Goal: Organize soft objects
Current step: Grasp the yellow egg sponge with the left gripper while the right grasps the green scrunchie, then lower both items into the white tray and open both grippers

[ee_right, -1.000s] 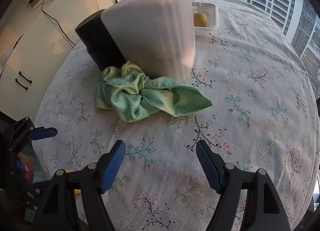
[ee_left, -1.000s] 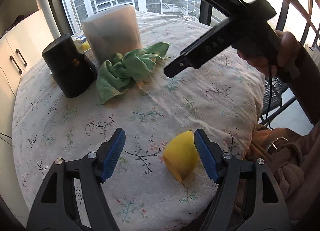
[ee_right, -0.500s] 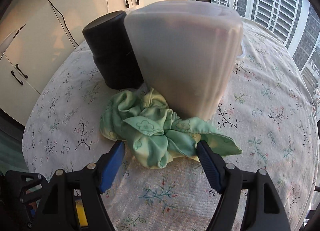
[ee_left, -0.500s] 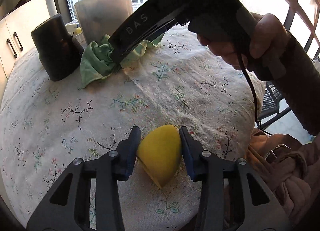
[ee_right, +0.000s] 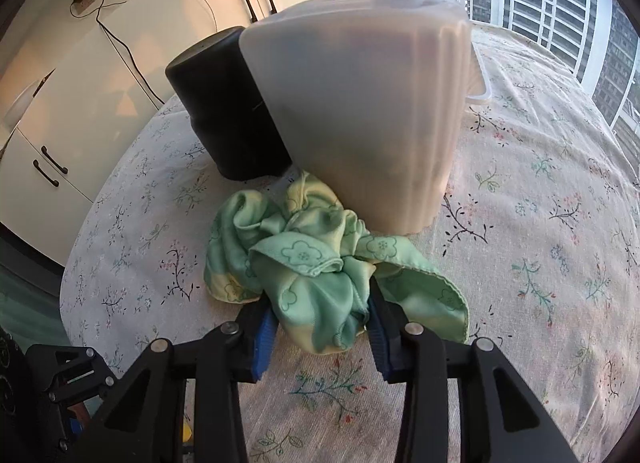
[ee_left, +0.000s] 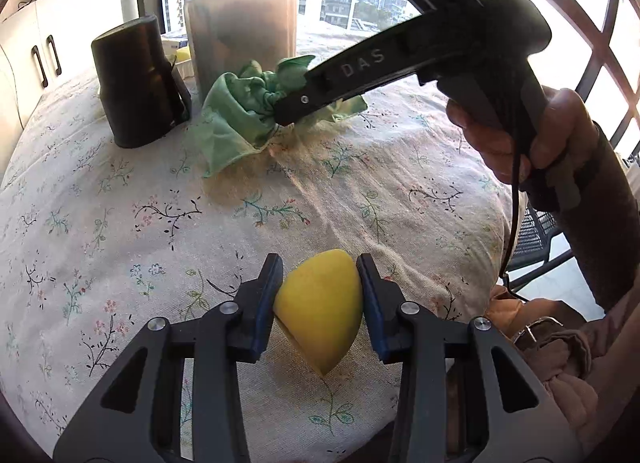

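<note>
My left gripper point(ee_left: 320, 303) is shut on a yellow sponge point(ee_left: 320, 311) near the front edge of the round table. My right gripper point(ee_right: 322, 319) is shut on a crumpled green cloth point(ee_right: 316, 259) that lies against the foot of a frosted plastic bin point(ee_right: 360, 111). In the left wrist view the right gripper's black body reaches from the right over the green cloth point(ee_left: 240, 115), in front of the frosted bin point(ee_left: 244, 35).
A black cylindrical container point(ee_right: 224, 103) stands left of the frosted bin, also in the left wrist view point(ee_left: 136, 79). The table has a floral tablecloth point(ee_left: 280, 191). White cabinets point(ee_right: 120, 47) stand behind it. A brown garment point(ee_left: 560, 351) lies at the table's right.
My left gripper closed on the yellow sponge. My right gripper moved forward to the green cloth and closed on it.
</note>
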